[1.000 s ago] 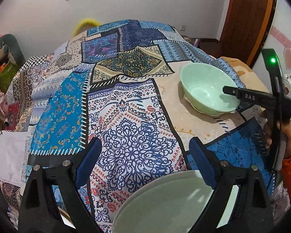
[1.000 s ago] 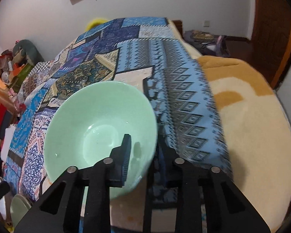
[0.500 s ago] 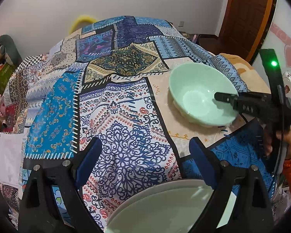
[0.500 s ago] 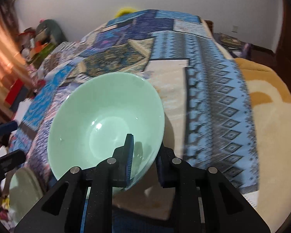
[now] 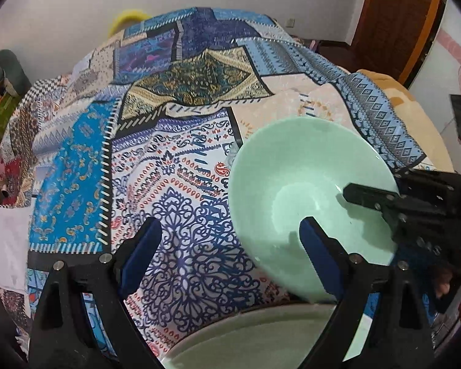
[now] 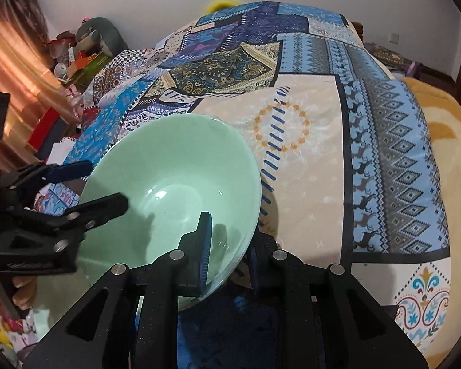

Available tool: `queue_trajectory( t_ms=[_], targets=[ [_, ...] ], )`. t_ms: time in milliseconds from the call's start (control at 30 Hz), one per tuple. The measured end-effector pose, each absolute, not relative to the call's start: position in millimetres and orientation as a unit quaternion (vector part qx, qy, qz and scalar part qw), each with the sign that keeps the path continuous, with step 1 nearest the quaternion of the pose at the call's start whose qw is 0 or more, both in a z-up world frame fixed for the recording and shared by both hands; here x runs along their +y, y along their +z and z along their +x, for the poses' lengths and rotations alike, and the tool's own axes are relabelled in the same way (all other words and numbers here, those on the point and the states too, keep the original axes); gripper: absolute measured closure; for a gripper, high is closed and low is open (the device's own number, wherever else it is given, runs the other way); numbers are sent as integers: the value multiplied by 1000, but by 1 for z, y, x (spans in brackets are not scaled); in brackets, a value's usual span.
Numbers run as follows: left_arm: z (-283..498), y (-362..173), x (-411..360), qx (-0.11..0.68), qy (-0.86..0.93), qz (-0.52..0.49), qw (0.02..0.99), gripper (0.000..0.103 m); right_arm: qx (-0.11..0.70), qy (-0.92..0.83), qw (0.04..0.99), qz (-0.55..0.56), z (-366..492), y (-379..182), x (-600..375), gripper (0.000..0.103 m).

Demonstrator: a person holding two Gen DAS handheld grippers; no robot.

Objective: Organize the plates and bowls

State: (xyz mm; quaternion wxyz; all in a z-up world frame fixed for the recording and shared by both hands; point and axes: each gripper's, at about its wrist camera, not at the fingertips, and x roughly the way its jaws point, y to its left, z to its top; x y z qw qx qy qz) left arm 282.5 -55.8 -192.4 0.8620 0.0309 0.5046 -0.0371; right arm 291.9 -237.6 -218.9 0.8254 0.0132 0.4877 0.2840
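Above the patchwork-print tablecloth (image 5: 181,203), the right gripper (image 6: 227,246) pinches the pale green glossy bowl's (image 5: 307,196) rim, carrying it toward the pale green plate (image 5: 255,344) at six o'clock beneath the wide-open, empty left gripper (image 5: 227,246); lowering squarely comes next.

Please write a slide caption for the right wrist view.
Right gripper clamps the green bowl by its rim above the patchwork cloth.

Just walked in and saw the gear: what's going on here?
A person is tidying dishes on a patchwork cloth. The right claw is clamped on the rim of a green bowl, held tilted. The left claw is open over a pale green plate, grasping nothing.
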Motion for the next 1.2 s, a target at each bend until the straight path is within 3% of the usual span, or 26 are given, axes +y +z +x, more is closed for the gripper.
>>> queue_trajectory(
  t_ms=[133,400,567,1200],
  targets=[
    [292,-202,-57,521,-36,20,853,33,492,279,824,17,290,-219,-237,84],
    [304,-220,-56,550,-45,-7,834,53,478,270,836,17,283,-217,-235,83],
    [304,-218,-65,550,-66,-8,833,81,477,266,837,19,280,-215,-237,83],
    [265,-174,-69,506,-71,-8,859,82,435,263,860,38,246,-170,-237,83]
  ],
)
